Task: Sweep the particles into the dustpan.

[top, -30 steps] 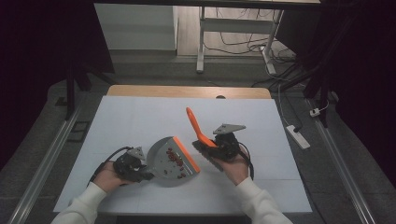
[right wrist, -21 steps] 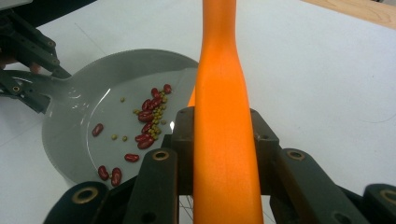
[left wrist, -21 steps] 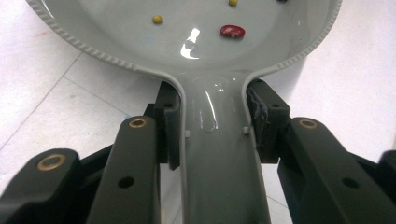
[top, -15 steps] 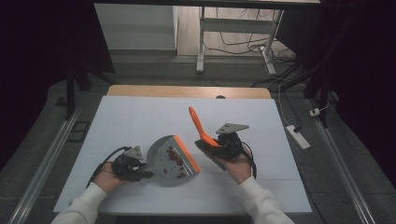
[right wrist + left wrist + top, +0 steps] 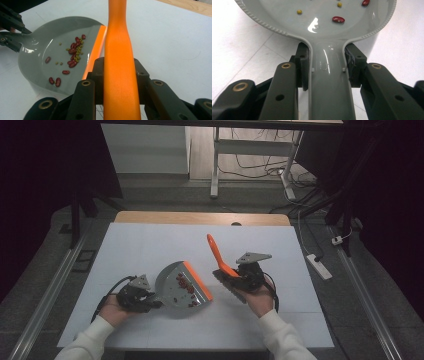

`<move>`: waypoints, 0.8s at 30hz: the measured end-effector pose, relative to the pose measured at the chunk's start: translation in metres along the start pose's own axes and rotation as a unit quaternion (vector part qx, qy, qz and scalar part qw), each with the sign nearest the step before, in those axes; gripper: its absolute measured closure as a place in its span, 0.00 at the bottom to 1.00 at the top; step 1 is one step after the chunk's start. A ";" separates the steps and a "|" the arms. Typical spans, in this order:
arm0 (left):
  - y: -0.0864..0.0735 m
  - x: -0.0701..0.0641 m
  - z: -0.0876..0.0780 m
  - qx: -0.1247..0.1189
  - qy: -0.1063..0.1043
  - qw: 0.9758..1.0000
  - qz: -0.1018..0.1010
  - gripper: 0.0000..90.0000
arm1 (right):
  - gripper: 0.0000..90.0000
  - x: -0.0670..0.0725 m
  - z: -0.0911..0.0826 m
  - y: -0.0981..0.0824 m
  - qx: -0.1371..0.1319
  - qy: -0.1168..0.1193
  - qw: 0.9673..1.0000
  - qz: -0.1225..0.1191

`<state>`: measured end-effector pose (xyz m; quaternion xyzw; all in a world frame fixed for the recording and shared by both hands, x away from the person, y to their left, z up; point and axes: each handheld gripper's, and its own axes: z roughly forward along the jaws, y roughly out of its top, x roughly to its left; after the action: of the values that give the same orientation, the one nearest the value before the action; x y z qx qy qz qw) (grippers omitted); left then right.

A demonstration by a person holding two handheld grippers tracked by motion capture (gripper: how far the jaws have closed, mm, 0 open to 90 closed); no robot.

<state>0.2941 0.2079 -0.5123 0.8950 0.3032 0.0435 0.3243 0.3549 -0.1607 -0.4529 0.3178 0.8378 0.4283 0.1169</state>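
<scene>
Left hand-held gripper [image 5: 150,301] clamps dustpan [image 5: 181,284] handle; right hand-held gripper [image 5: 239,277] clamps brush [image 5: 220,256]. Keep pan level, beans [image 5: 184,282] inside.

Bright, evenly lit white table [image 5: 150,245] amid dark surroundings; sharp close views, slight glare on glossy dustpan [image 5: 317,25].

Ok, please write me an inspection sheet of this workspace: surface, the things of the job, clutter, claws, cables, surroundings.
Surface: white table, wooden strip at its far edge.
Job's things: grey dustpan with orange lip, holding red beans and small yellow-green grains; orange-handled brush, bristle end low by the right claw.
Clutter: nothing seen.
Claws: left claw shut on the dustpan handle; right claw shut on the brush handle.
Cables: one trails from each claw; more on the floor behind.
Surroundings: dark room, power strip at right.
</scene>
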 end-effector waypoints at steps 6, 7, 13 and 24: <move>-0.003 -0.002 -0.007 -0.020 0.017 1.000 -0.014 0.69 | 0.78 -0.003 -0.006 -0.004 -0.001 -0.002 1.000 0.009; -0.004 -0.003 -0.008 -0.024 0.017 0.999 -0.019 0.69 | 0.78 -0.004 -0.007 -0.005 -0.003 -0.002 1.000 0.009; -0.012 -0.003 -0.019 -0.049 0.034 0.997 -0.042 0.69 | 0.78 -0.004 -0.013 -0.011 -0.004 0.001 1.000 0.002; -0.020 -0.002 -0.034 -0.095 0.061 0.990 -0.082 0.69 | 0.78 -0.009 -0.029 -0.018 -0.023 0.013 1.000 -0.002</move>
<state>0.2729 0.2384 -0.4977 0.8280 0.3895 0.0995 0.3909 0.3401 -0.1932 -0.4503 0.3082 0.8296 0.4514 0.1140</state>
